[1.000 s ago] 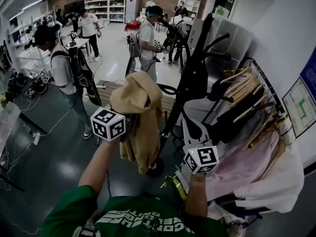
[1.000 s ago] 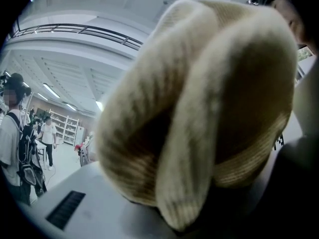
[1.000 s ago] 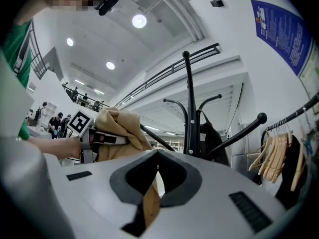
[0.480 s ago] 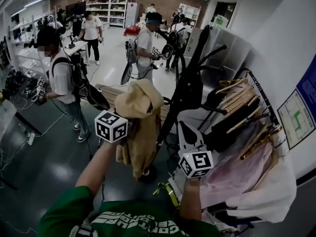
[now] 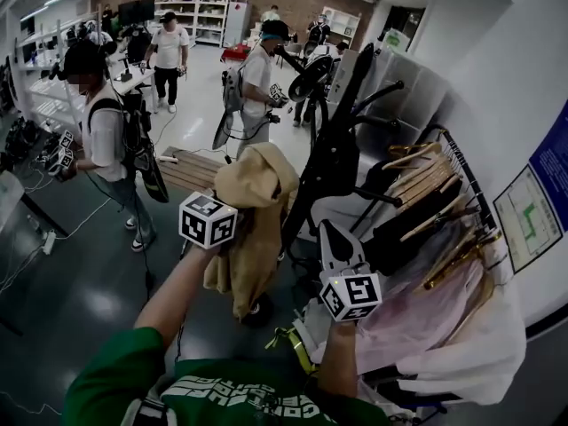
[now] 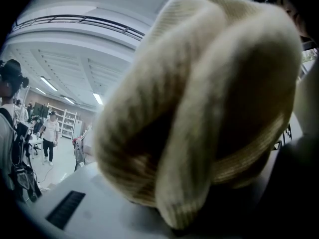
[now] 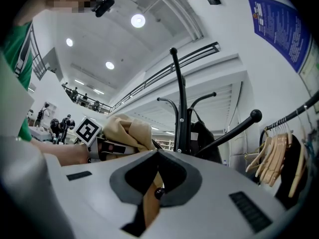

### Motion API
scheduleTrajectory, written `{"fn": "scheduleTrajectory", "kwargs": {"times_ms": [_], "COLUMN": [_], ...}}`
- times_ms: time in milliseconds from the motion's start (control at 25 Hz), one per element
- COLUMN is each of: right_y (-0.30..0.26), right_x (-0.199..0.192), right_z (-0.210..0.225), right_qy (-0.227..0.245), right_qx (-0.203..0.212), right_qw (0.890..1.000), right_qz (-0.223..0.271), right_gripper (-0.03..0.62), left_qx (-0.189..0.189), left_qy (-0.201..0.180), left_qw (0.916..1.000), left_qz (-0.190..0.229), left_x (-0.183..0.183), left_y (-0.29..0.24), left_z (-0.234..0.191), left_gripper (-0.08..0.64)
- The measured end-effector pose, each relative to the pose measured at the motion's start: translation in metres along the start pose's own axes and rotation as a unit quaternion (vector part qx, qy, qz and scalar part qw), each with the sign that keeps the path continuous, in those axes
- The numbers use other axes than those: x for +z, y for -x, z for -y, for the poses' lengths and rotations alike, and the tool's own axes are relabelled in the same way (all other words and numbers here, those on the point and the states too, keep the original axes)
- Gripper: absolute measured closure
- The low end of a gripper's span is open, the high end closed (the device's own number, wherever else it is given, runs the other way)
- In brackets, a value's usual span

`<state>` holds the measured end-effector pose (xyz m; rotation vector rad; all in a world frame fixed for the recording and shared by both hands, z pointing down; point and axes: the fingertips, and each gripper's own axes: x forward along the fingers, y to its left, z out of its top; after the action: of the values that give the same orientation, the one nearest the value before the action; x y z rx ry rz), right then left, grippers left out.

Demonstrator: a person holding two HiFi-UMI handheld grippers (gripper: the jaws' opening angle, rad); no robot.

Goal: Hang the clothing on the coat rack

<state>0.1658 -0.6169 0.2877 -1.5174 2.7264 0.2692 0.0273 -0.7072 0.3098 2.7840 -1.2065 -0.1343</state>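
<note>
Head view: the left gripper (image 5: 227,227) holds a tan garment (image 5: 253,193) up in the air. Its jaws are closed on the bunched top of the cloth, and the rest hangs toward the floor (image 5: 80,291). The garment is just left of the black coat rack (image 5: 337,145) — close beside the pole, though I cannot tell whether cloth touches it — and it is on none of the pegs. Left gripper view is almost filled by ribbed beige knit folded over the jaws, right up against the camera.

The right gripper (image 5: 327,231) sits lower and to the right, pointing toward the rack's pole. It is between the rack and a clothes rail (image 5: 466,162) crowded with wooden hangers (image 5: 426,180) and pale clothes (image 5: 426,318). Right gripper view shows its jaw tips meeting with nothing clamped. A tan strip and a small dark knob (image 7: 158,193) show through the slot below the tips — probably things beyond, but the view is too tight to be sure. One long peg (image 7: 234,128) slants up to the right of the pole. Several people (image 5: 106,140) stand behind.
</note>
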Motion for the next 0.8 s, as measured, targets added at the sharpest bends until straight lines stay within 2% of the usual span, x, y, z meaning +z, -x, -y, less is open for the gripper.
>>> {"fn": "scheduleTrajectory", "kwargs": {"times_ms": [440,800], "right_y": [0.002,0.009], "right_x": [-0.023,-0.041], "right_z": [-0.001,-0.006], "right_qy": [-0.012,-0.023], "right_qx": [0.008,-0.003], "right_qw": [1.0,0.999], "right_qz": [-0.013,-0.022], "right_gripper": [0.583,0.583], "left_qx": [0.011,0.017], "left_qy": [0.02,0.012], "left_qw": [0.9997,0.9998], "left_qz": [-0.004,-0.001], "left_x": [-0.026,-0.04], "left_y": [0.0,0.012], "left_z": [-0.002,-0.008], "left_gripper": [0.482,0.482]}}
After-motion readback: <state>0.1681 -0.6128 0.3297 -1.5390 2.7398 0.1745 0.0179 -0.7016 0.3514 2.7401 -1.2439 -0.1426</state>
